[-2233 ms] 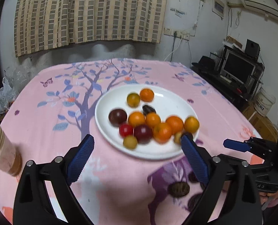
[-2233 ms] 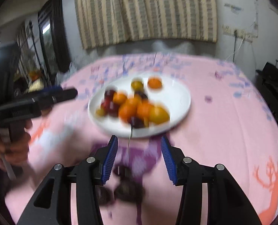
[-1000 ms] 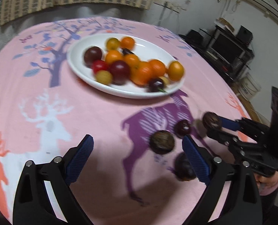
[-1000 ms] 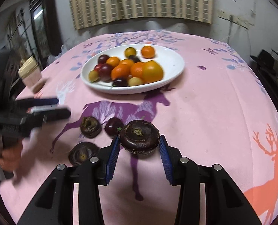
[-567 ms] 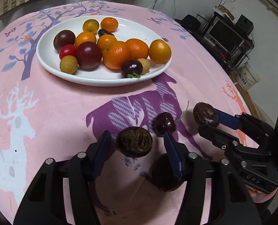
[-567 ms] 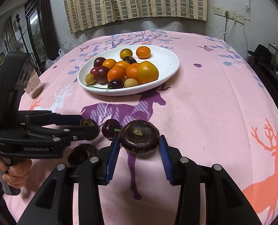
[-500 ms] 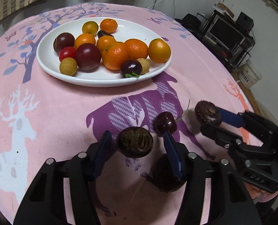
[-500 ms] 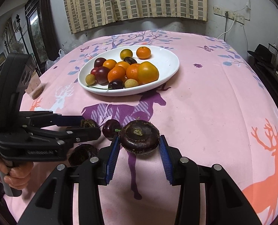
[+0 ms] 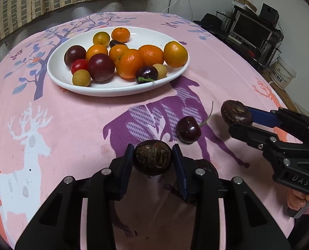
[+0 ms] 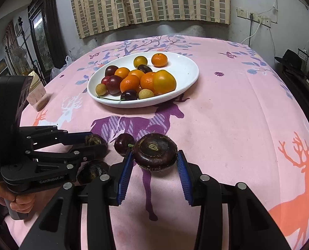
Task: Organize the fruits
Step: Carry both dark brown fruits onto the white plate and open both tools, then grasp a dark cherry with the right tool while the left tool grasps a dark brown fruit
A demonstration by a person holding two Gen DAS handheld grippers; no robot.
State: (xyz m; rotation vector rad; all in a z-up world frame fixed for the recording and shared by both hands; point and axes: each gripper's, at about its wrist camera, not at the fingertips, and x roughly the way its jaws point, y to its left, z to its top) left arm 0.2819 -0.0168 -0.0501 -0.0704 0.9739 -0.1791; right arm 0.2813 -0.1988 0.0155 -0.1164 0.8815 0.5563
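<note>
A white plate with oranges, plums, a cherry and small yellow fruits stands at the far side of the pink cloth. My left gripper is closing, and its blue pads press on a dark wrinkled water chestnut low over the cloth. My right gripper is shut on a second, rounder water chestnut, held just above the cloth. Between the two grippers a dark cherry with a stem lies on the cloth. A third water chestnut lies under the left gripper, partly hidden.
A jar stands near the table's left edge. A person's hand grips the left handle. Off the table's right side are a desk with a monitor and a white bucket. A striped curtain hangs behind.
My left gripper came down over the wrinkled water chestnut and narrowed its jaws from wide apart until the pads touch it. The right gripper kept still with its water chestnut.
</note>
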